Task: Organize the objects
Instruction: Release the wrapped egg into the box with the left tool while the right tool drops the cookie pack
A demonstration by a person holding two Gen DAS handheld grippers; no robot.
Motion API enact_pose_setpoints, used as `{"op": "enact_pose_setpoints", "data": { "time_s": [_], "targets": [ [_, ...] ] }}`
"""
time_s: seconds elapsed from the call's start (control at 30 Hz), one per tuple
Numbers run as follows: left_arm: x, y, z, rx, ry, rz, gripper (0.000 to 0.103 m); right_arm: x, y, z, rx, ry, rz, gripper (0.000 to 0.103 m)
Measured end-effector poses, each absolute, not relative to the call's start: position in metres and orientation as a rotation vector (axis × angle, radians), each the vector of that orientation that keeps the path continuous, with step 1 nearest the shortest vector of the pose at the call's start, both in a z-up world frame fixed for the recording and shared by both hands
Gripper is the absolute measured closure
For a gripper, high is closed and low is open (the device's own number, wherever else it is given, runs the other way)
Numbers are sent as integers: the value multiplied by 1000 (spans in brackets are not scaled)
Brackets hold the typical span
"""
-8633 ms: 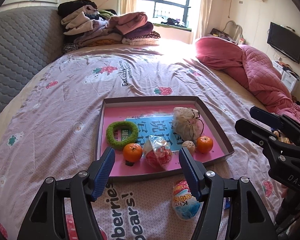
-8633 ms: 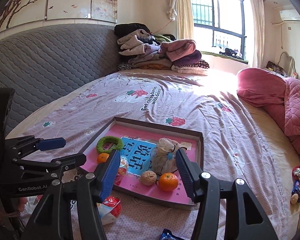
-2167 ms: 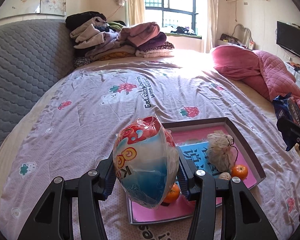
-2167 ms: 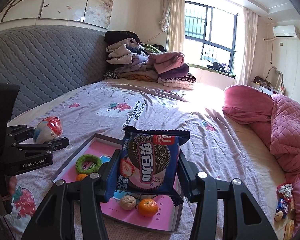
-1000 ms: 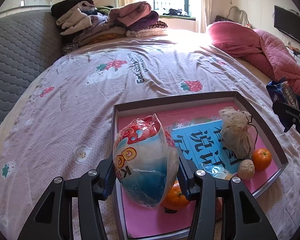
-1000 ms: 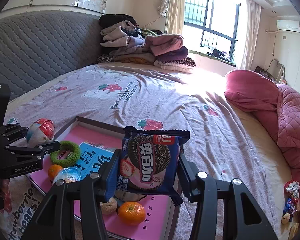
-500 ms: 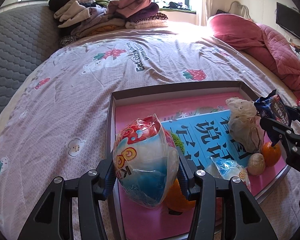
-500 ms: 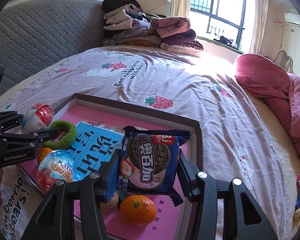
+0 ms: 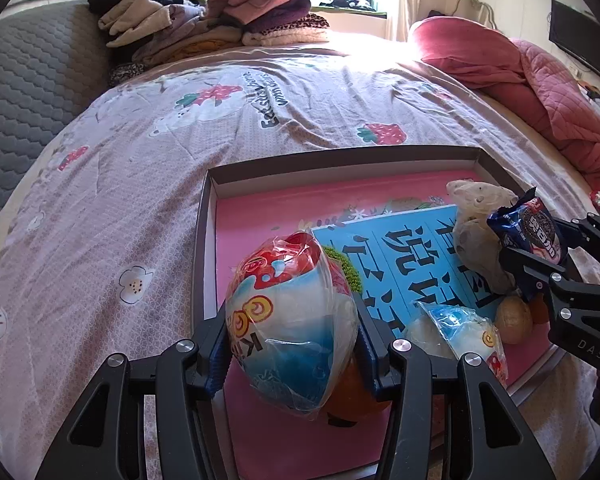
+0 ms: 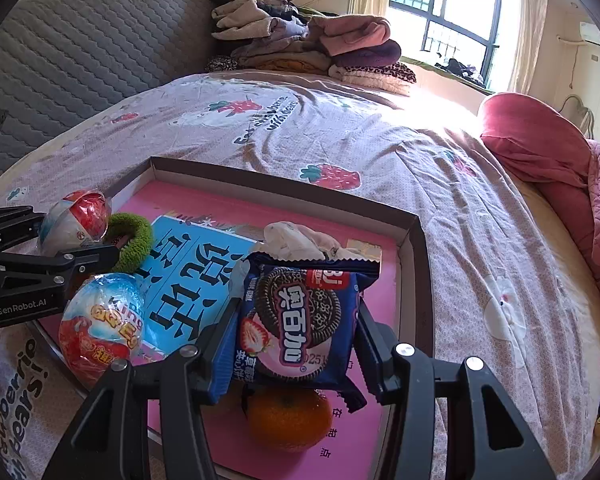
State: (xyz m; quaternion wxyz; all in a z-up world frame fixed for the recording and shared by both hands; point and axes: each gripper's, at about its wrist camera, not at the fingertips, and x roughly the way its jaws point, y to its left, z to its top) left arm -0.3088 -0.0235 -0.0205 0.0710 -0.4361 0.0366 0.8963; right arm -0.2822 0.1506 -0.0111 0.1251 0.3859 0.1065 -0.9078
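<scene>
My left gripper (image 9: 294, 340) is shut on a wrapped surprise egg (image 9: 288, 320), red, white and blue, held over the near left part of the pink-floored tray (image 9: 260, 216). It shows in the right wrist view too (image 10: 76, 220). My right gripper (image 10: 296, 332) is shut on a blue cookie packet (image 10: 300, 320), held over the tray's right side (image 10: 414, 248), above an orange (image 10: 288, 420). The packet also shows in the left wrist view (image 9: 532, 232).
In the tray lie a second wrapped egg (image 10: 104, 324), a green fuzzy ring (image 10: 134, 242), a cloth pouch (image 9: 480, 232), a walnut (image 9: 514, 320) and another orange (image 9: 356, 392). Folded clothes (image 9: 204, 28) are stacked at the headboard. A pink quilt (image 9: 540, 76) lies right.
Both grippers have moved down and forward over the tray, each still holding its item. The right gripper has come closer to the pouch and orange.
</scene>
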Motion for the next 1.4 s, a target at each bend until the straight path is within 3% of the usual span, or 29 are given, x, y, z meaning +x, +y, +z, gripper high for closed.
{"op": "enact_pose_setpoints", "data": {
  "time_s": [1.4],
  "targets": [
    [-291,-21,-2,-1304,89,2747,36,-272,147,6,1122,322,-2665,44]
  ]
}}
